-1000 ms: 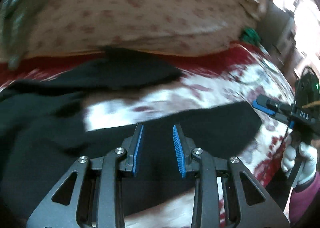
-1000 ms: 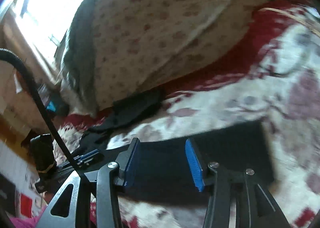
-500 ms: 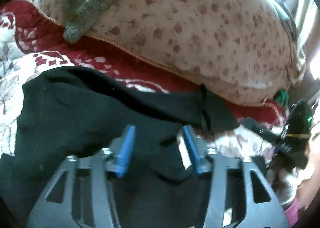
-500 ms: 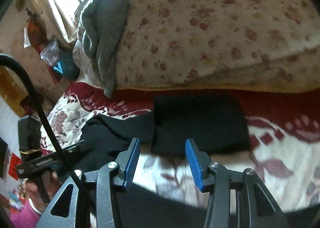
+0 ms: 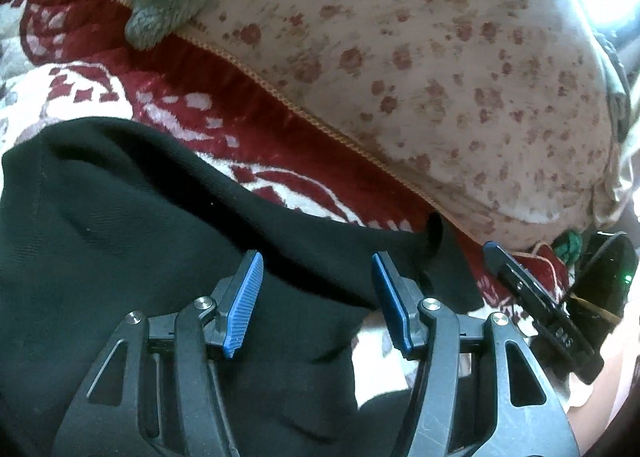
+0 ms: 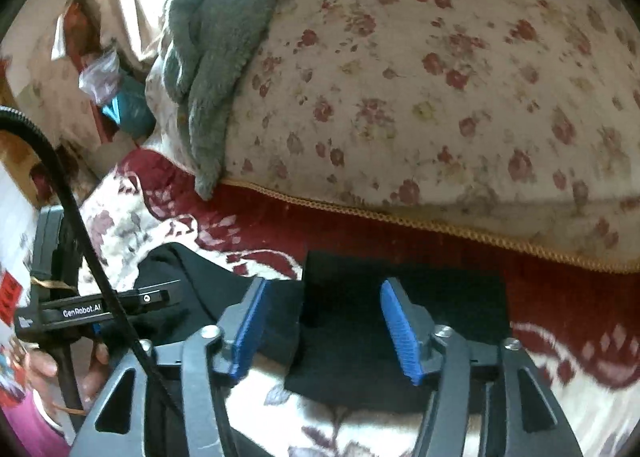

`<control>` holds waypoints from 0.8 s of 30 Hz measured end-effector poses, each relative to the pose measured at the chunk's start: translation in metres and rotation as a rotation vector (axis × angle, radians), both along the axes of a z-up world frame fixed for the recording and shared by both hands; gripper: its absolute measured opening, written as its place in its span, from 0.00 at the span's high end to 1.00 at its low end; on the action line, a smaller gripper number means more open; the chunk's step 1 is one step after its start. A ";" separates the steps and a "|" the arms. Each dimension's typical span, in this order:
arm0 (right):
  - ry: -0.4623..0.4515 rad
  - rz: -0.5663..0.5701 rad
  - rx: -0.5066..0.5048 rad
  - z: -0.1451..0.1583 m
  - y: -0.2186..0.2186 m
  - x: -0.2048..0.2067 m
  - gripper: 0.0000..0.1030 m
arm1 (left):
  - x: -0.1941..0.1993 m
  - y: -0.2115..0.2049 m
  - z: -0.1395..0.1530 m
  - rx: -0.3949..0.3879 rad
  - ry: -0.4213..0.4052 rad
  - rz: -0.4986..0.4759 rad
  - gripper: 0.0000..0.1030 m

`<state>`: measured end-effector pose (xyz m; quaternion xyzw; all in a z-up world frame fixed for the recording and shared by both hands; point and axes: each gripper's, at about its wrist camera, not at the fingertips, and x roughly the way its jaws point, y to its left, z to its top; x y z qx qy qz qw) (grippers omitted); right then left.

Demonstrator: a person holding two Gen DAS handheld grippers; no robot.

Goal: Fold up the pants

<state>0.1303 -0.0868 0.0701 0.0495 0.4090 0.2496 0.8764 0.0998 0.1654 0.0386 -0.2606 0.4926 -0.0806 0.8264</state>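
Observation:
Black pants (image 5: pixel 120 225) lie spread on a red and white patterned bedspread (image 5: pixel 92 97). My left gripper (image 5: pixel 316 297) is open and empty, its blue pads just above the upper part of the pants. My right gripper (image 6: pixel 324 325) is open and empty, hovering over the end of a trouser leg (image 6: pixel 400 317) that lies flat near the red border. The right gripper also shows at the right of the left wrist view (image 5: pixel 532 297), and the left gripper at the left of the right wrist view (image 6: pixel 100 309).
A large floral pillow (image 6: pixel 440 77) lies along the back, close behind the pants. A grey fleece garment (image 6: pixel 216 57) is draped over its left end. A black cable (image 6: pixel 80 225) runs across the left of the right wrist view. Clutter stands beyond the bed at far left.
Both grippers have moved forward from the near trouser leg toward the pillow, and now hover over the far leg and the upper part of the pants. Both stay open.

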 end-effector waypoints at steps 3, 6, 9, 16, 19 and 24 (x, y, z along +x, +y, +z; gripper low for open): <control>-0.010 0.052 -0.074 -0.004 0.015 0.009 0.37 | 0.007 -0.003 -0.007 0.004 0.023 0.004 0.46; -0.027 0.085 -0.151 -0.011 0.031 0.016 0.37 | 0.014 -0.008 -0.013 0.014 0.039 0.001 0.46; -0.026 0.115 -0.210 -0.025 0.041 0.026 0.38 | 0.020 -0.012 -0.016 0.023 0.047 0.004 0.46; -0.012 0.182 -0.121 -0.048 0.022 0.032 0.89 | 0.031 -0.021 -0.024 0.058 0.059 0.009 0.46; -0.024 0.163 -0.047 -0.041 0.006 0.024 0.93 | 0.034 -0.023 -0.027 0.053 0.039 0.015 0.77; -0.047 0.098 0.138 -0.015 -0.049 0.007 0.94 | 0.029 -0.022 -0.025 0.050 0.010 0.019 0.93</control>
